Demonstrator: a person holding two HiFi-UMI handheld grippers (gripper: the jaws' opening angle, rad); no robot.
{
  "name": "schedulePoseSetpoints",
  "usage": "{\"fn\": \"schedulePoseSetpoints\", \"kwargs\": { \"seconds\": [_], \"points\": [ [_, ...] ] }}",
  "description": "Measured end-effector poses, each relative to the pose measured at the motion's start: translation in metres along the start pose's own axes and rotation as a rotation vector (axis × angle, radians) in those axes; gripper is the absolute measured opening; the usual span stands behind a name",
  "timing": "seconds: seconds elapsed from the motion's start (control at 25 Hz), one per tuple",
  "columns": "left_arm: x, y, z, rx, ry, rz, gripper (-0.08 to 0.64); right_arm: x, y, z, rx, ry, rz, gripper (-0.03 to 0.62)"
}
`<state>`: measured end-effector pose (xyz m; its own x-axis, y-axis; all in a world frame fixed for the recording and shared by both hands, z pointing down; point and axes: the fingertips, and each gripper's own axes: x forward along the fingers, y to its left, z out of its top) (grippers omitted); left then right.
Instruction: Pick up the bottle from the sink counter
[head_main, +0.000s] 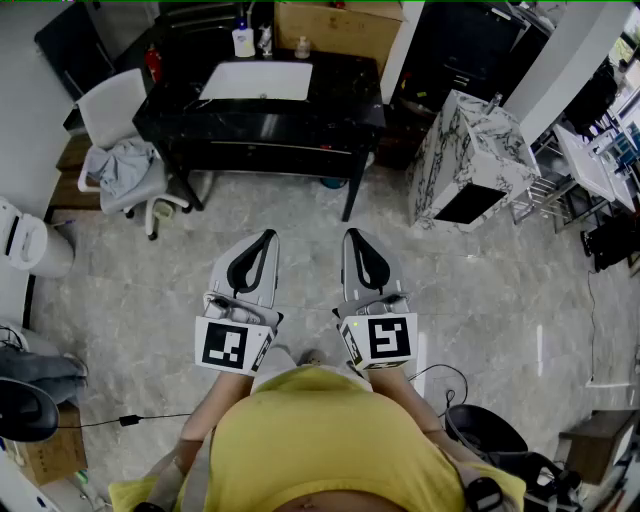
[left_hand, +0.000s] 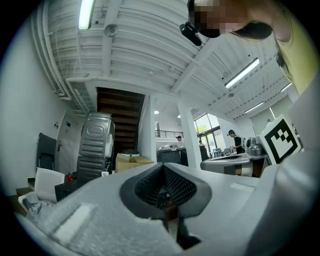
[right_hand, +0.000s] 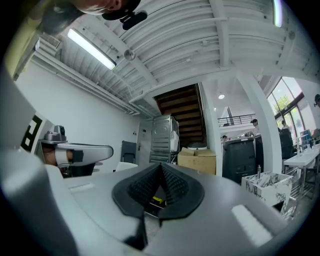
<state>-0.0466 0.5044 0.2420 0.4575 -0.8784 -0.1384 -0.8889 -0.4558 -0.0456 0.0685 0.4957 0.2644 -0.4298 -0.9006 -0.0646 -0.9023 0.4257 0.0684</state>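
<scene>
The black sink counter (head_main: 262, 125) with a white basin (head_main: 256, 81) stands across the floor from me, far beyond both grippers. At its back edge are three small bottles: a white one with a blue pump (head_main: 243, 40), a clear one (head_main: 265, 40) and a tan one (head_main: 302, 47). My left gripper (head_main: 267, 238) and right gripper (head_main: 352, 236) are side by side in front of my body, pointing at the counter. Both are shut with nothing between the jaws. The left gripper view (left_hand: 162, 169) and the right gripper view (right_hand: 161, 168) show the pads pressed together.
A white office chair (head_main: 122, 145) with grey cloth on it stands left of the counter. A marble-patterned cabinet (head_main: 470, 155) is to its right, a cardboard box (head_main: 340, 25) behind it. A toilet (head_main: 28, 242) is at far left. Cables lie on the tiled floor (head_main: 130, 419).
</scene>
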Motion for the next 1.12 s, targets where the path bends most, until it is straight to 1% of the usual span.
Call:
{"fn": "schedulePoseSetpoints", "kwargs": {
  "seconds": [0.08, 0.2, 0.32, 0.48, 0.6, 0.76, 0.8, 0.96, 1.12],
  "points": [
    [0.005, -0.005, -0.005, -0.008, 0.006, 0.001, 0.003, 0.001, -0.008, 0.000, 0.012, -0.015, 0.004, 0.000],
    [0.016, -0.008, -0.011, -0.015, 0.017, -0.004, 0.003, 0.006, -0.022, -0.001, 0.081, -0.045, 0.001, 0.000],
    [0.028, 0.001, -0.021, -0.017, 0.027, 0.003, 0.003, 0.020, -0.030, -0.009, 0.113, -0.037, 0.005, 0.002],
    [0.053, 0.026, -0.034, -0.022, 0.030, 0.019, 0.003, 0.054, -0.035, -0.020, 0.092, -0.015, 0.016, 0.002],
    [0.080, 0.047, -0.045, -0.016, 0.026, 0.009, 0.004, 0.087, -0.042, -0.029, 0.077, -0.005, 0.017, 0.002],
    [0.123, 0.080, -0.057, -0.019, 0.013, -0.026, 0.009, 0.139, -0.053, -0.037, 0.048, -0.008, 0.013, 0.002],
    [0.135, 0.089, -0.059, -0.018, 0.011, -0.039, 0.036, 0.154, -0.056, -0.038, 0.038, -0.010, 0.012, 0.002],
    [0.181, 0.122, -0.067, -0.026, 0.027, -0.091, 0.072, 0.210, -0.067, -0.043, 0.028, -0.002, -0.005, 0.002],
    [0.217, 0.159, -0.077, -0.048, 0.031, -0.121, 0.074, 0.261, -0.073, -0.050, 0.024, 0.008, -0.033, 0.002]
  ]
}}
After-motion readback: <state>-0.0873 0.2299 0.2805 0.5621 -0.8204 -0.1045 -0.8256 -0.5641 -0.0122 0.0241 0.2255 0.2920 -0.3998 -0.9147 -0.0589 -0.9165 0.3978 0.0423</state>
